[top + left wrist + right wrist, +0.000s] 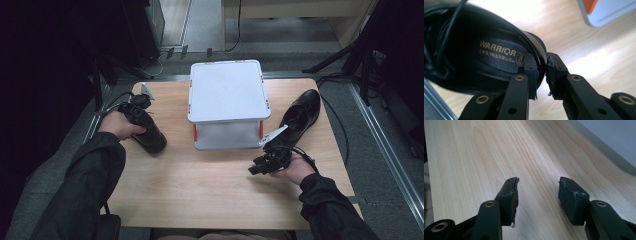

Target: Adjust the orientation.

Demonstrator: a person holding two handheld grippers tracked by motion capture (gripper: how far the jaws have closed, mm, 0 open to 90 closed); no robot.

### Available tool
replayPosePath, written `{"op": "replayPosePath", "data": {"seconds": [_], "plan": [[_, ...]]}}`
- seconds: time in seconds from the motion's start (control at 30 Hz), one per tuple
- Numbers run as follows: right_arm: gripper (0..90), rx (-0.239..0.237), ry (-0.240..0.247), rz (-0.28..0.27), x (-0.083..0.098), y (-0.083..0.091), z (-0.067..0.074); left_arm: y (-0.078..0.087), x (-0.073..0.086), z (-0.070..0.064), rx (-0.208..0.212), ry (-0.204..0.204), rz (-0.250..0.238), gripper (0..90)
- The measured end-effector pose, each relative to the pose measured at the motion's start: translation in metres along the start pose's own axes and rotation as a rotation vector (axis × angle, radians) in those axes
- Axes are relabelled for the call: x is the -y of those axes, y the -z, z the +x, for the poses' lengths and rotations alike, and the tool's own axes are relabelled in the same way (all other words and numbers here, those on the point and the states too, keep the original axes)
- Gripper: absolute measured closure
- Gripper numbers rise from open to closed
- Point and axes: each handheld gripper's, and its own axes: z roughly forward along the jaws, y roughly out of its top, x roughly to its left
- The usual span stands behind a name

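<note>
Already pinched the heel rim of the black shoe (486, 50) between left gripper (541, 72) pads, right gripper (537, 195) spread, idle; needed lifting next, probably.

I am seeing the high view going dim toward 9 and 3 o'clock, while the white box lid (227, 90) is glaring pale. In the left gripper view, light is washing out the table (584, 50) at 1 o'clock and the shoe (474, 57) interior is staying dark but sharp. The right gripper view is looking evenly lit, blurring slightly toward 12 o'clock.
</note>
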Motion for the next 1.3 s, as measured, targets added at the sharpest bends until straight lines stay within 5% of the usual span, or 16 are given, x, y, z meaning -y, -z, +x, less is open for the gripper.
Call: {"op": "replayPosePath", "data": {"seconds": [0.47, 0.83, 1.07, 1.3], "plan": [[51.1, 0.008, 0.010, 0.026, -0.001, -0.004, 0.004, -0.001, 0.054, 0.028, 0.048, 0.014, 0.005, 81.1], [51.0, 0.013, 0.004, 0.018, 0.002, -0.002, 0.003, 0.001, 0.052, 0.028, 0.062, 0.055, -0.022, 76.2], [50.8, 0.018, 0.025, 0.015, 0.002, -0.003, 0.004, 0.029, 0.051, 0.034, 0.042, 0.198, -0.126, 67.0], [50.7, 0.018, 0.052, -0.001, 0.002, -0.003, 0.005, 0.042, 0.058, 0.056, -0.019, 0.405, -0.139, 65.7]]}}
